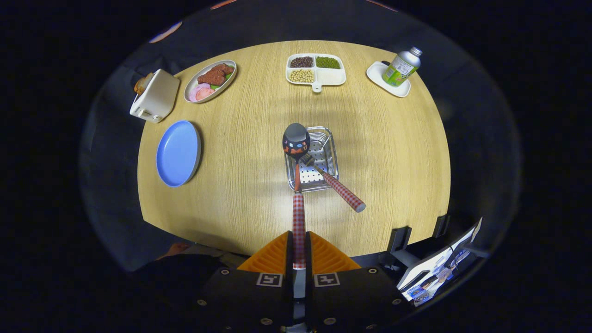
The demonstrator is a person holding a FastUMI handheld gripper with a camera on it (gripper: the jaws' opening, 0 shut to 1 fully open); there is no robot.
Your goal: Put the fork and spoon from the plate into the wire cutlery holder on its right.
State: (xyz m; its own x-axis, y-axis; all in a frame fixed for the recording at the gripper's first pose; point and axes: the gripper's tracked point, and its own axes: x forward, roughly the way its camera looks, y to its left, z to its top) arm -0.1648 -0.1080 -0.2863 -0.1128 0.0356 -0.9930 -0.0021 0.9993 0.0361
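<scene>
My gripper (299, 249) is shut on the red-checked handle of the spoon (297, 152), both fingers pressing on it. The spoon points straight ahead and its dark bowl hovers over the near-left part of the metal cutlery holder (326, 138) in the middle of the table. The fork (333, 182) lies in the holder with its tines inside, and its checked handle sticks out over the near-right rim. To the left of the holder, on the wooden table, lies the blue plate (178, 153), with nothing on it.
A white toaster (155, 95) and an oval dish of meat (210, 79) stand at the far left. A divided tray of beans (316, 69) sits at the far middle. At the far right a bottle (401, 68) stands on a white saucer. Papers (434, 273) lie off the near-right table edge.
</scene>
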